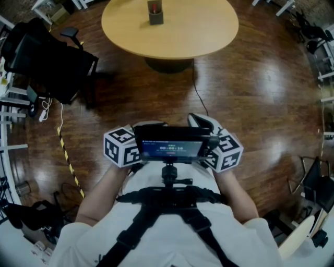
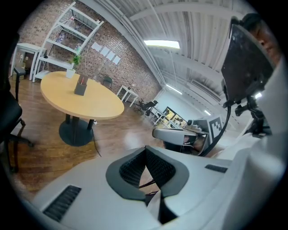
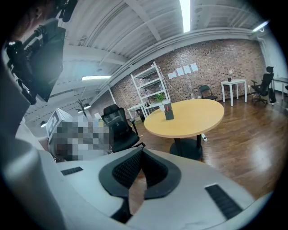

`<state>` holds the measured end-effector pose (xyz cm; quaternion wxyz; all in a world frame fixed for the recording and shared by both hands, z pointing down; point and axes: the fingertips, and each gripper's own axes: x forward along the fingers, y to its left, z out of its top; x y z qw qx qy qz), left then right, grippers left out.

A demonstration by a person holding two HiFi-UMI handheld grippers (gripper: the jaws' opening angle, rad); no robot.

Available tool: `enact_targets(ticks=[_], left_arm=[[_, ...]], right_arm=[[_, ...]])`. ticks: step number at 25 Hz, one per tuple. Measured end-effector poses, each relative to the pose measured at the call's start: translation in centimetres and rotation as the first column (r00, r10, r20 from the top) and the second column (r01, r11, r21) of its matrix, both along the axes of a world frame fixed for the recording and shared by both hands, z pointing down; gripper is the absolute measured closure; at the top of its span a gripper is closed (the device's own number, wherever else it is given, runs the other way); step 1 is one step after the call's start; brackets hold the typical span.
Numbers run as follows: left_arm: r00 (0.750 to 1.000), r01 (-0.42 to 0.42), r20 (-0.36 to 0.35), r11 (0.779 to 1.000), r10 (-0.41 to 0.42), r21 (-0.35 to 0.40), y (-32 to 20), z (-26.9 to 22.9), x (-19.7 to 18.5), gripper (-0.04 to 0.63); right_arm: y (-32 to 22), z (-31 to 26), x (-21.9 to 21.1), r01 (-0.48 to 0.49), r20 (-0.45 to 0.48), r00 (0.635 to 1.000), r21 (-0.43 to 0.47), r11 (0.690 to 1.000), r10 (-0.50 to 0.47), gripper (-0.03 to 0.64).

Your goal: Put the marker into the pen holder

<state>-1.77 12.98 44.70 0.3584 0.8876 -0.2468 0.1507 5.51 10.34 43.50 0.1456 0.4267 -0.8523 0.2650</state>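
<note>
A dark pen holder (image 1: 155, 15) stands on the round wooden table (image 1: 198, 31), far ahead of me, with a thin red thing sticking out of its top. The same holder shows small in the left gripper view (image 2: 80, 86) and the right gripper view (image 3: 168, 114). I see no loose marker on the table. Both grippers are held close to the person's chest, well short of the table. My left gripper (image 2: 145, 151) is shut with nothing between its pads. My right gripper (image 3: 141, 151) is shut too, and empty. In the head view their marker cubes flank a chest-mounted screen (image 1: 171, 146).
A black office chair (image 1: 49, 57) stands left of the table on the dark wood floor. A cable (image 1: 198, 96) runs from the table's foot toward me. White shelving (image 3: 150, 85) stands by the brick wall behind the table. More chairs and desks line the room's edges.
</note>
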Motion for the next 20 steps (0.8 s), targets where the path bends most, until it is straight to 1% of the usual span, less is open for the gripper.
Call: enact_targets(ticks=[20], left_arm=[[1.0, -0.002, -0.002, 1.0, 0.002, -0.001, -0.08, -0.16, 0.14, 0.598]], right_arm=[[0.06, -0.04, -0.26, 0.023, -0.014, 1.0, 0.001, 1.0, -0.023, 0.626]])
